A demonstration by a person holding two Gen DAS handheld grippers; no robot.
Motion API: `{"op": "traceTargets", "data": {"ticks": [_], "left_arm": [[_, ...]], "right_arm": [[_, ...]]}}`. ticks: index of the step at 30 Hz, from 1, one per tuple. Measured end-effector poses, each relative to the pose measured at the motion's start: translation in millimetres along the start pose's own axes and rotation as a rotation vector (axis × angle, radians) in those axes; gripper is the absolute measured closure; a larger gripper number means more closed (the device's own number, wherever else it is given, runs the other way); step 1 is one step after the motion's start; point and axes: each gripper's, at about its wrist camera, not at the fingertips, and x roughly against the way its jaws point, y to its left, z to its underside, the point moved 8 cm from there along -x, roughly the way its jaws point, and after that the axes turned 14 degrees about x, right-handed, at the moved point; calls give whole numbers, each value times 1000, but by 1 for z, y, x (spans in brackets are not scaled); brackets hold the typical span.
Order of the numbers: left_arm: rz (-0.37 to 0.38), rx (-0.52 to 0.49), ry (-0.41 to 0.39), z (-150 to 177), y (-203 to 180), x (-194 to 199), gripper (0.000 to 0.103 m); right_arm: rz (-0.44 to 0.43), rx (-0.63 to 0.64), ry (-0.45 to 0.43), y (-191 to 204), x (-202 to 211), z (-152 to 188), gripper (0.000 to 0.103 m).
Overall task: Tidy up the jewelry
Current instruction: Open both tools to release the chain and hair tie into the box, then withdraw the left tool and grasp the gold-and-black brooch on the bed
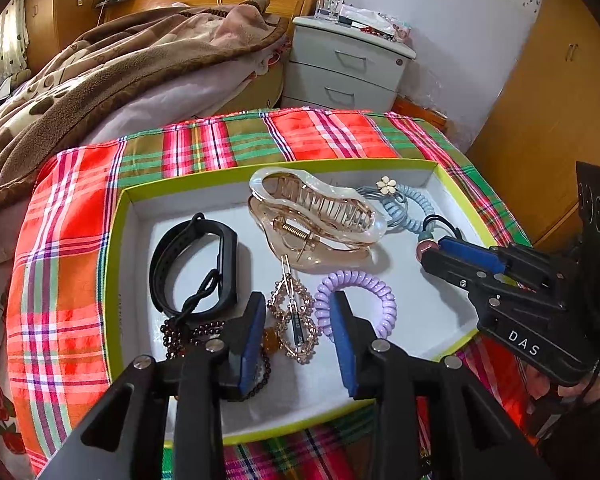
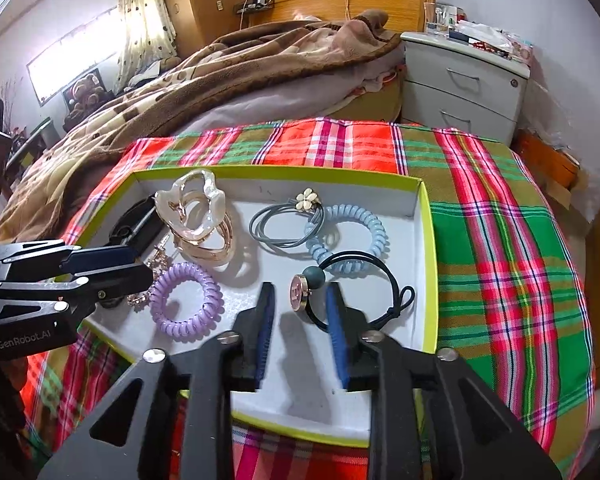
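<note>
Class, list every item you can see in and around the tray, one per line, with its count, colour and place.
tray: one, lime-green rim, white floor, on the plaid cloth
claw hair clip: one, pearly beige, tray middle
fitness band: one, black, tray left
rhinestone hair clip: one, gold, between the left fingers
bead bracelet: one, dark red, front left corner
spiral hair ties: two, lilac in front, pale blue behind
flower hair tie: one, grey
button hair tie: one, black, right side
bed blanket: brown, behind
nightstand: one, grey, beyond the cloth
left gripper: open
right gripper: open
</note>
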Motion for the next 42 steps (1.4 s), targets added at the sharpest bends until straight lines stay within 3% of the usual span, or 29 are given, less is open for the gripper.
{"op": "traceTargets", "data": {"ticks": [11,29,35,42], "left_arm": [[34,-13,-54,16,-8,40,63],[148,-71,45,100,-42,53,60],[127,-85,57,113,-48,46,59],[10,-125,26,115,-46,35,59]], "right_arm": [[-1,-35,-60,5,33,7,71],[56,-104,-105,14,87,58,70],[70,-99,-100,18,92,72,62],[70,-109,-107,20,97,81,62]]}}
